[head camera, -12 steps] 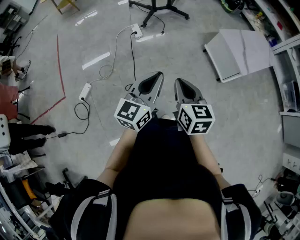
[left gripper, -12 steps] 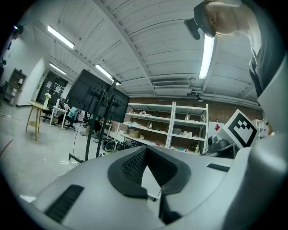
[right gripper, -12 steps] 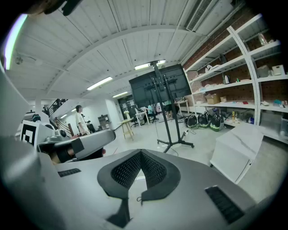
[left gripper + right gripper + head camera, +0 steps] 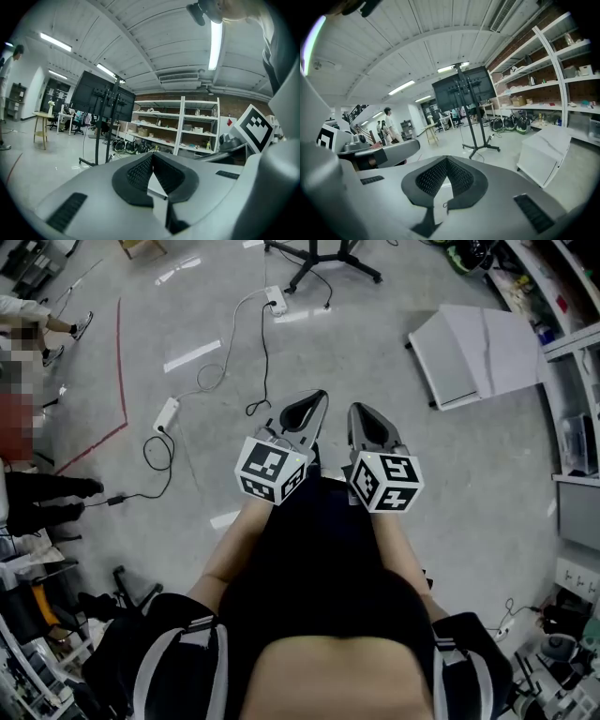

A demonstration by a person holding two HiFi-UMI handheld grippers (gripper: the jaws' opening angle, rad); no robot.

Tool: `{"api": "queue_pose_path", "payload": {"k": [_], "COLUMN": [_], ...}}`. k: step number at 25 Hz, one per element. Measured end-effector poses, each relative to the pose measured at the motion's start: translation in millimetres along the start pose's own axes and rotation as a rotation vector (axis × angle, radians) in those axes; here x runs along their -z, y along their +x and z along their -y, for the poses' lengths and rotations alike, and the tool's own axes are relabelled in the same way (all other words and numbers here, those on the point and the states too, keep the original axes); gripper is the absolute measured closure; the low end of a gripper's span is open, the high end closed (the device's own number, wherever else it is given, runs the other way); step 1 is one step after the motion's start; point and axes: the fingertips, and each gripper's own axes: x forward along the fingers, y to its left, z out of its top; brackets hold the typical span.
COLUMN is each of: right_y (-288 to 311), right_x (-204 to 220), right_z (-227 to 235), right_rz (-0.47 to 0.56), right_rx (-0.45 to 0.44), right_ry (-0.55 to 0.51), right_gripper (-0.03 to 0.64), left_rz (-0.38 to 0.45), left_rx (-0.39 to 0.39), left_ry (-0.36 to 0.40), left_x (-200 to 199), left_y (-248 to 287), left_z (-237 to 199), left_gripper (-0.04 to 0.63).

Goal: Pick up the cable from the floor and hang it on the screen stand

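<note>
L gripper (image 4: pixel 315 397) & R gripper (image 4: pixel 355 411) held side by side, level, pointing fwd (both jaws shut, empty).

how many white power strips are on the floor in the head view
2. One power strip lies by the stand base at top; the other sits lower left, near the red floor line. Edge clutter may hide more.

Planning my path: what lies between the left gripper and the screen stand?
In the head view, a black cable runs from a white power strip toward the left gripper.
</note>
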Motion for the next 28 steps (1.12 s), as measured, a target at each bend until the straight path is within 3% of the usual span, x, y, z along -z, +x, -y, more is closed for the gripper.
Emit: {"api": "queue_pose_path", "payload": {"k": [14, 23, 28], "right_y": [20, 89, 135], "right_x": [-2, -36, -75], "right_z": [34, 84, 115], "right_rz": [-0.003, -0.035, -0.041], "right_rx": [0.074, 0.083, 0.093], "right_ry": [-0.001, -0.005, -0.002], "right_gripper": [0.591, 0.591, 0.591], "left_rz": [-0.086, -0.112, -0.151], "left_rx": [0.04, 0.069, 0.085], "left_ry": [-0.008, -0.023, 0.011], "left_x": [19, 12, -2], "left_y": [39, 121, 176], "left_z": [-5, -48, -83], "left_gripper": [0.588, 0.588, 0.588]}}
